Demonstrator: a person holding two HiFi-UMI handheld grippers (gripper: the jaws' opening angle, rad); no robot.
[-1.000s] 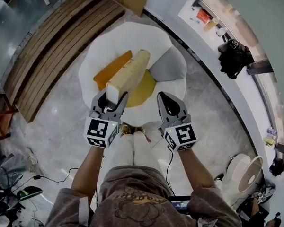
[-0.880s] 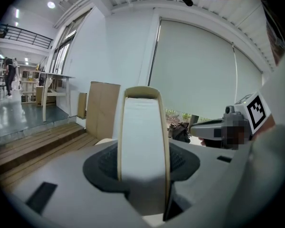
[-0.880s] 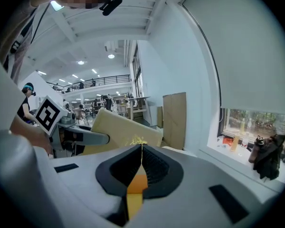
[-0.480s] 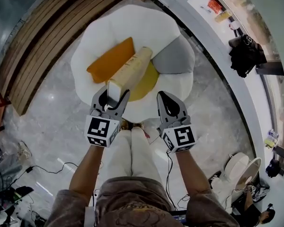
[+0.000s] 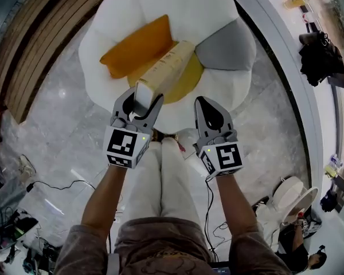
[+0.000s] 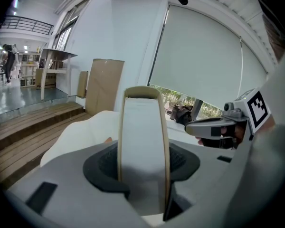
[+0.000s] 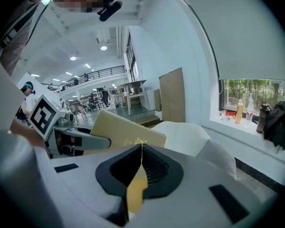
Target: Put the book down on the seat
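My left tongs (image 5: 141,101) are clamping the near end of a thick cream book (image 5: 167,69), with the pads pressing on both covers. My right tongs (image 5: 210,109) are resting together, empty. The book is projecting out above the yellow seat (image 5: 186,83) of the white petal-shaped chair (image 5: 120,16). I am judging it stiff, fairly heavy and end-loaded; a grip nearer its middle would be tipping less.

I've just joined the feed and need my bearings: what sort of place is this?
Probably a lounge corner in a large public building, perhaps a library or campus hall: a white petal-shaped seat with an orange cushion, a wooden platform beside it, and a railed upper gallery beyond.
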